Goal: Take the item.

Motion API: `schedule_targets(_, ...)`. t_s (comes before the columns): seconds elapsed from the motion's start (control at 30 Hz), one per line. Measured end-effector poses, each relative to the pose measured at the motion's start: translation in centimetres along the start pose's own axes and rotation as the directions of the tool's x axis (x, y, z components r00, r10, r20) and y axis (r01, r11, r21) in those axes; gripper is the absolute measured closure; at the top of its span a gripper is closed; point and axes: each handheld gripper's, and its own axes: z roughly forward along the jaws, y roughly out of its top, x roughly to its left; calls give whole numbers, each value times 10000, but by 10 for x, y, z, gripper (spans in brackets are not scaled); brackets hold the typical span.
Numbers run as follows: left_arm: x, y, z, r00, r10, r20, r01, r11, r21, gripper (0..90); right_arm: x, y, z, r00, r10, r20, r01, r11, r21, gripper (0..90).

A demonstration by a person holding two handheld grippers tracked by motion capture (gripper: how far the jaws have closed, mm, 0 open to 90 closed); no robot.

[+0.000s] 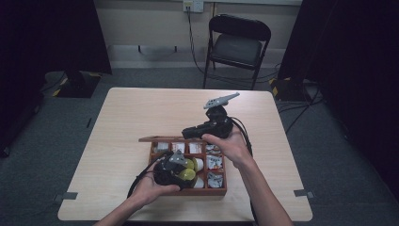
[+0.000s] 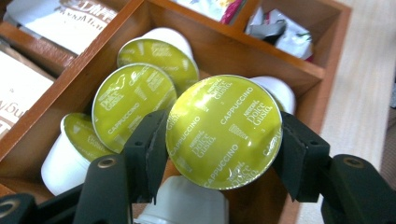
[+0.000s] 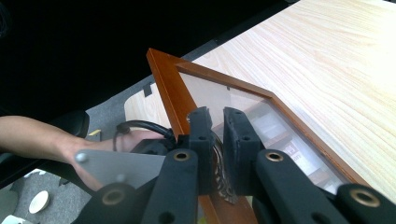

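A wooden compartment box [image 1: 221,190] stands on the table near its front edge. Its glass-paned lid [image 3: 164,80] is tilted up, and my right gripper [image 3: 217,122] is shut on the lid's wooden frame at the metal clasp; in the high view that gripper [image 1: 192,133] sits at the lid's [image 1: 164,139] back edge. My left gripper [image 2: 219,139] is shut on a white capsule with a green foil top [image 2: 224,131] reading Cappuccino, just above a compartment. Several more green-topped capsules [image 2: 133,105] lie in that compartment. In the high view my left gripper [image 1: 184,172] hangs over the box's front middle.
Other compartments hold paper sachets [image 2: 60,18] and foil packets [image 2: 280,28]. Bare tabletop [image 1: 141,113] stretches behind and left of the box. A folding chair [image 1: 237,44] stands beyond the table's far edge. The hand on the left gripper [image 3: 93,144] shows under the lid.
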Motion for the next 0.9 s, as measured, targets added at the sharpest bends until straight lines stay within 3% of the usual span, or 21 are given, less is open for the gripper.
schedule_targets(0.1,-5,-1,-3,9999,129,-41,-128,9999,38,404,0,0,0,10000,-10,8,10,10000,4,826)
schedule_targets(0.13,-7,-1,-3,10000,-33,-4,33,9999,-125,404,0,0,0,10000,-14,11,14,10000,6,826)
schedule_targets(0.43,-13,-4,-15,10000,87,29,-86,9984,-558,404,0,0,0,10000,-24,20,24,10000,5,826)
schedule_targets(0.7,-11,-8,-31,10000,-48,-49,44,9967,-812,405,0,0,0,10000,-17,27,17,10000,5,826)
schedule_targets(0.73,-8,-8,-39,9999,-111,46,115,9948,-1010,404,0,0,0,10000,-21,36,21,10000,1,826)
schedule_targets(0.77,-7,-8,-40,9999,-35,-139,21,9947,-1028,405,1,0,0,10000,-20,45,20,10000,5,826)
schedule_targets(0.9,-7,-8,-46,10000,41,-45,-46,9949,-1003,404,1,0,0,10000,-16,50,16,10000,8,826)
